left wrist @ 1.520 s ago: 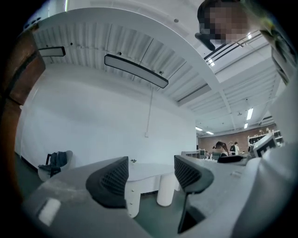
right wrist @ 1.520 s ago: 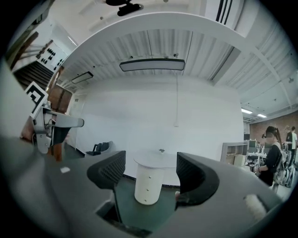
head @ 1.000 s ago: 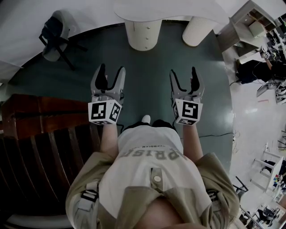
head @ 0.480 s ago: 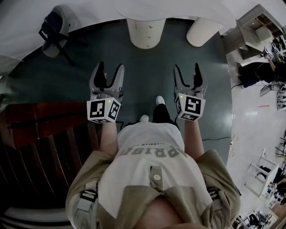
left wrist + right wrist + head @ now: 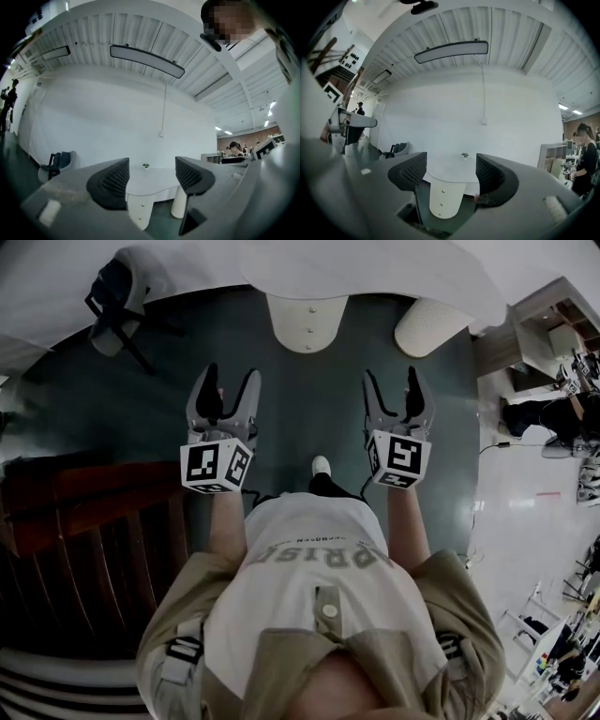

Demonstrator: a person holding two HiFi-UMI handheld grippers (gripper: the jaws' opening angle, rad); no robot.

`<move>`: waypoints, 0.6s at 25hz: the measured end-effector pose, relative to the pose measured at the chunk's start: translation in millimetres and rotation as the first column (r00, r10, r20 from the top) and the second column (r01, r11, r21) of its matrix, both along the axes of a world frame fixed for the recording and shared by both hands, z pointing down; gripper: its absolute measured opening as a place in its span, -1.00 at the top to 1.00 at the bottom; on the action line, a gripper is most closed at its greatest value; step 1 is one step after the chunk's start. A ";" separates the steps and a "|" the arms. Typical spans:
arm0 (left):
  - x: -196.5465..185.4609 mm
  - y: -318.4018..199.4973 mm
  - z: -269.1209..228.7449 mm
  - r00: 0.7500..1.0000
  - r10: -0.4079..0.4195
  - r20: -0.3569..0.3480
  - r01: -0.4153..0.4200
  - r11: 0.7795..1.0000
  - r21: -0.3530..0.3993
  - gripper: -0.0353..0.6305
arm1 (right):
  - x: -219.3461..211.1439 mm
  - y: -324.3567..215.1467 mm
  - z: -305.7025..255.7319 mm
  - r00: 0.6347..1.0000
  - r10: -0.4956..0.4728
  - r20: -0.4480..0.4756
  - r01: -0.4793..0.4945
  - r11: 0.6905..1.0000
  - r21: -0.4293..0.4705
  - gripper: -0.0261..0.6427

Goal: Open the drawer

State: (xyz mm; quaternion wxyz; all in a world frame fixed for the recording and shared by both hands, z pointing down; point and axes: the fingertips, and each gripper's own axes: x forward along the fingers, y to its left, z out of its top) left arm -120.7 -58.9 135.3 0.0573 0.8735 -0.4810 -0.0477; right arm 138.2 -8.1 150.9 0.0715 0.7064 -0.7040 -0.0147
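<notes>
Left gripper (image 5: 231, 382): I hold it out in front of me, above the dark floor (image 5: 309, 418). Its jaws stand wide apart and hold nothing. Its marker cube faces up toward my head.

Right gripper (image 5: 392, 381): I hold it level with the left one and well apart from it, at about shoulder width. Its jaws are also wide apart and empty.

Drawer unit (image 5: 307, 322): a white, rounded pedestal under the near edge of the white desk (image 5: 375, 268), at the far side of the scene. Three small knobs run down its front in a line, one per drawer. The fronts appear shut. The unit stands far ahead of both grippers, between their two lines of reach and slightly nearer the left one. Neither gripper touches it. In the right gripper view the unit shows in the gap between the jaws; in the left gripper view it shows low, just inside the left jaw.

Other items:
- A round white desk leg (image 5: 429, 324) stands to the right of the drawer unit.
- A small plant (image 5: 464, 155) sits on the desk.
- A chair (image 5: 117, 292) stands at the far left.
- Dark wooden slats (image 5: 84, 531) lie near, on my left.
- One white shoe (image 5: 321, 466) shows on the floor between the grippers.
</notes>
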 end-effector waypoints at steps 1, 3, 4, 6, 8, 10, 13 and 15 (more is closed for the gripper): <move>7.3 -3.4 0.1 1.000 -0.009 0.000 0.009 1.000 -0.001 -0.02 | 6.8 -5.0 0.4 1.000 -0.012 -0.001 0.012 1.000 -0.001 -0.06; 22.7 -9.4 -0.5 1.000 -0.023 0.001 0.023 1.000 0.001 -0.02 | 21.4 -14.6 2.2 0.999 -0.032 0.001 0.032 0.999 -0.002 -0.06; 30.4 -11.6 -0.9 1.000 -0.030 0.002 0.030 1.000 0.004 -0.02 | 28.7 -19.1 3.4 0.999 -0.041 0.004 0.041 0.999 -0.003 -0.05; 45.5 -13.6 -0.8 0.999 -0.043 0.001 0.043 0.999 0.005 -0.02 | 42.1 -26.3 6.3 0.998 -0.060 0.009 0.060 0.998 -0.005 -0.04; 57.9 -12.9 1.7 0.999 -0.054 0.004 0.054 0.999 0.002 -0.02 | 51.8 -31.8 10.2 0.997 -0.082 0.012 0.082 0.997 -0.007 -0.03; 65.3 -11.5 5.9 0.998 -0.065 0.010 0.065 0.998 -0.004 -0.02 | 57.8 -37.7 15.0 0.995 -0.101 0.016 0.101 0.995 -0.012 -0.02; 66.9 -11.0 11.3 0.996 -0.090 0.021 0.090 0.996 -0.022 -0.02 | 61.3 -46.5 20.5 0.992 -0.123 0.029 0.123 0.992 -0.022 -0.01; 63.6 -11.5 13.6 0.994 -0.107 0.024 0.108 0.994 -0.035 -0.02 | 59.2 -50.5 23.2 0.990 -0.138 0.034 0.139 0.990 -0.030 -0.01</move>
